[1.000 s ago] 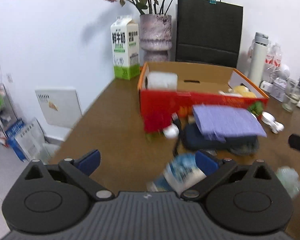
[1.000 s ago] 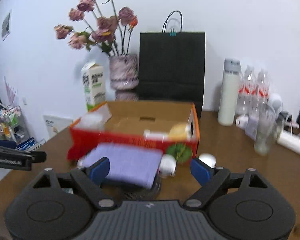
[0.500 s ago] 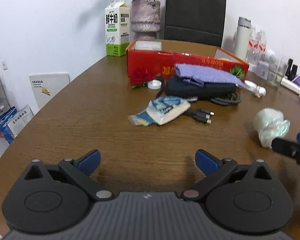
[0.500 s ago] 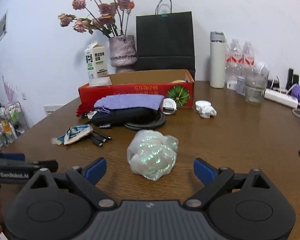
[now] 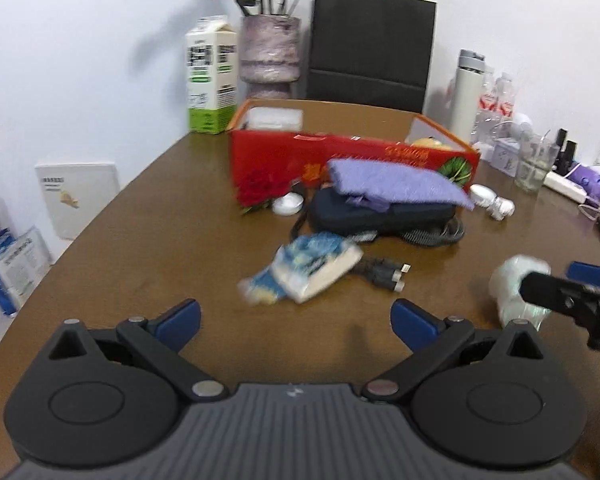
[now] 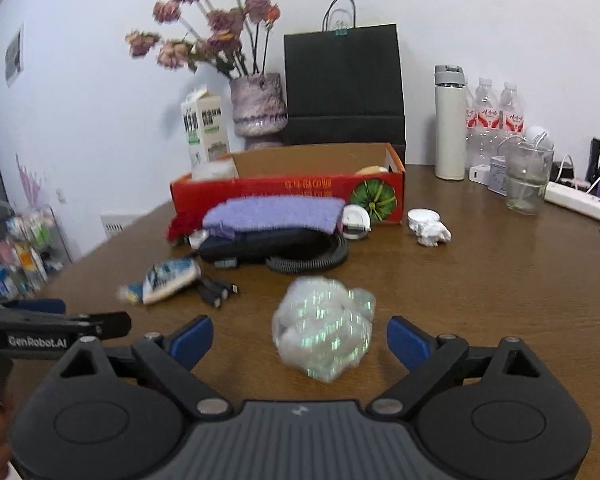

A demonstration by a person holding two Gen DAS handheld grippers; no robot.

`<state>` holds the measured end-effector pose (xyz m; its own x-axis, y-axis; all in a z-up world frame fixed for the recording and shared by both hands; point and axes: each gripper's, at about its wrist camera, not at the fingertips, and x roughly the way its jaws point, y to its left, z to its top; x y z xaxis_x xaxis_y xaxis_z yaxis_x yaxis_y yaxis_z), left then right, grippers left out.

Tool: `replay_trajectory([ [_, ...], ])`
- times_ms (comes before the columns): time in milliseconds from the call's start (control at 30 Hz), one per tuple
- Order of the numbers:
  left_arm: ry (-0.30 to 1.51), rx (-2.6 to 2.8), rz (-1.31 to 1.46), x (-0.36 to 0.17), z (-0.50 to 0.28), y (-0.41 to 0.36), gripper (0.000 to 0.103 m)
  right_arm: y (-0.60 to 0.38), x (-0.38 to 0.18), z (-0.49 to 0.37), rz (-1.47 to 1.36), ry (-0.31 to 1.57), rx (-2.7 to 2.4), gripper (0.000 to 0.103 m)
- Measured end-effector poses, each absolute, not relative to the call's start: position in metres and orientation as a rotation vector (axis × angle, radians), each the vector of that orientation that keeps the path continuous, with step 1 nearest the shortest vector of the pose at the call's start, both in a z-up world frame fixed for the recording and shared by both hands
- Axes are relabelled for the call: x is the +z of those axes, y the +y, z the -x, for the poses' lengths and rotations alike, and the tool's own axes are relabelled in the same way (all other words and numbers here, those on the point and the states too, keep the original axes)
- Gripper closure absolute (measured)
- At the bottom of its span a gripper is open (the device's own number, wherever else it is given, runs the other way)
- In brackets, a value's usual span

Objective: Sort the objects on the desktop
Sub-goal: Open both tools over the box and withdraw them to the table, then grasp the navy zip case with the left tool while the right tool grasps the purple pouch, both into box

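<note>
On the brown table, a crumpled clear plastic bag [image 6: 324, 334] lies just ahead of my right gripper [image 6: 299, 338], whose blue-tipped fingers stand open on either side of it without touching. My left gripper [image 5: 296, 320] is open and empty, hovering short of a blue-and-white tissue pack [image 5: 308, 266]. Black cable plugs [image 5: 384, 274] lie beside the pack. Behind them a purple cloth [image 5: 396, 186] rests on a dark pouch [image 5: 380, 216], in front of a red cardboard box [image 5: 340, 164]. The plastic bag [image 5: 516, 288] and the right gripper's finger [image 5: 560, 290] show at the left view's right edge.
A milk carton [image 5: 212, 76], a vase of dried flowers [image 5: 270, 56] and a black paper bag [image 5: 370, 44] stand at the back. At the right are a white flask [image 6: 450, 122], water bottles [image 6: 494, 114], a glass [image 6: 528, 180] and a power strip [image 6: 576, 200]. White lids [image 6: 422, 216] lie near the box.
Both grippers first drew well back from the box, then came forward again. The right one now has the plastic bag between its open fingers; the left is nearer the tissue pack.
</note>
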<state>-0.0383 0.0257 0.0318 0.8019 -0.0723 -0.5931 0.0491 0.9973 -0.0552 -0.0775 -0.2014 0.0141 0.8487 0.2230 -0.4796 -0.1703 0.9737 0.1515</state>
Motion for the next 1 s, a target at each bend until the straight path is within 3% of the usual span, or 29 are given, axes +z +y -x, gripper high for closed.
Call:
replay_trajectory([
  [200,0.651,-0.146,0.007,0.059,-0.042,0.007,0.000,-0.212,0.039,-0.011,-0.193,0.516,0.264,0.015],
  [367,0.689,-0.178,0.046,0.054,-0.092,0.003,0.000,-0.228,0.022,-0.105,-0.385,0.664,0.258,0.022],
  [467,0.704,-0.201,0.037,0.044,-0.105,0.001,0.000,-0.238,0.006,-0.137,-0.492,0.714,0.303,0.044],
  [533,0.719,-0.199,0.009,0.037,-0.112,-0.004,0.000,-0.233,0.002,-0.143,-0.451,0.705,0.327,0.074],
  [567,0.716,-0.211,-0.003,0.035,-0.112,-0.007,0.000,-0.230,0.000,-0.143,-0.429,0.694,0.323,0.099],
  [867,0.610,-0.381,-0.234,0.034,-0.115,-0.044,0.000,-0.254,0.029,-0.108,-0.344,0.479,0.069,0.100],
  [1000,0.589,-0.466,-0.386,0.029,-0.118,-0.074,0.000,-0.264,0.020,-0.111,-0.384,0.497,0.072,0.100],
])
